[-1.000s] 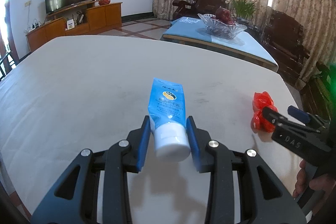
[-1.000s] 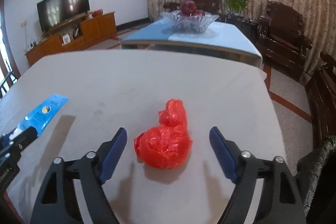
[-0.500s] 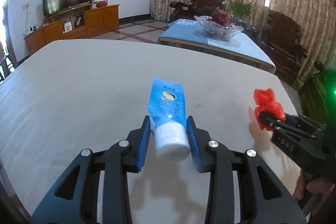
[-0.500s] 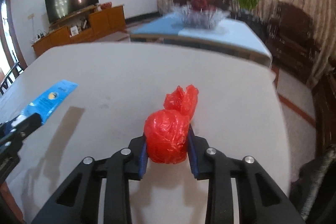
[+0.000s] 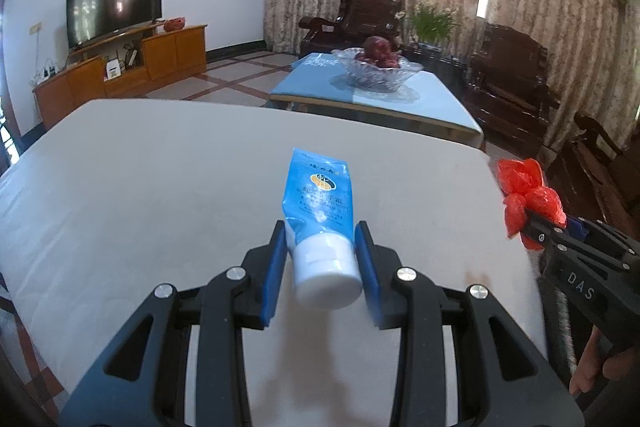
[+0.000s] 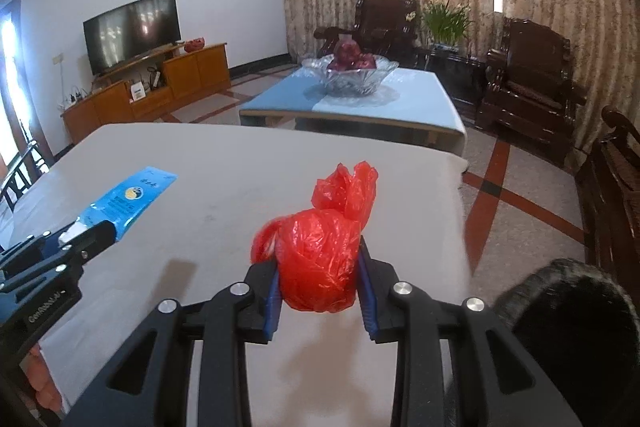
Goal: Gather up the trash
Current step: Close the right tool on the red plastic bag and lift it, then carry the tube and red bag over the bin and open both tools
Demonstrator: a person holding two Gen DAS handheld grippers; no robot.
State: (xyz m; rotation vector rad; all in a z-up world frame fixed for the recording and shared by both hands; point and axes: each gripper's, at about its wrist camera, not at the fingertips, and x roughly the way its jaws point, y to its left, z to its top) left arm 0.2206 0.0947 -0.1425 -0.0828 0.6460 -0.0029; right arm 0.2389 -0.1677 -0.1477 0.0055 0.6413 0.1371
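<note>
Two handheld grippers angle downward over a pale table (image 5: 140,167) in a living room, each carrying a piece of trash. The left gripper (image 5: 320,259) clamps its blue pads on the white cap end of a blue tube (image 5: 318,195), whose flat tail points away toward the far edge of the table, clear of the surface. The right gripper (image 6: 318,277), its jaws having just closed, squeezes a crumpled red plastic bag (image 6: 320,247) between its pads; the bag's knotted top sticks up and away from the camera. In the left wrist view, the right gripper sits at the right edge of the table with fingers (image 5: 588,367) of the person's hand wrapped on its handle below. Beyond the table stand a blue-topped coffee table (image 6: 420,95) with a glass fruit bowl (image 6: 350,75), dark wooden armchairs and a television (image 5: 114,5).
</note>
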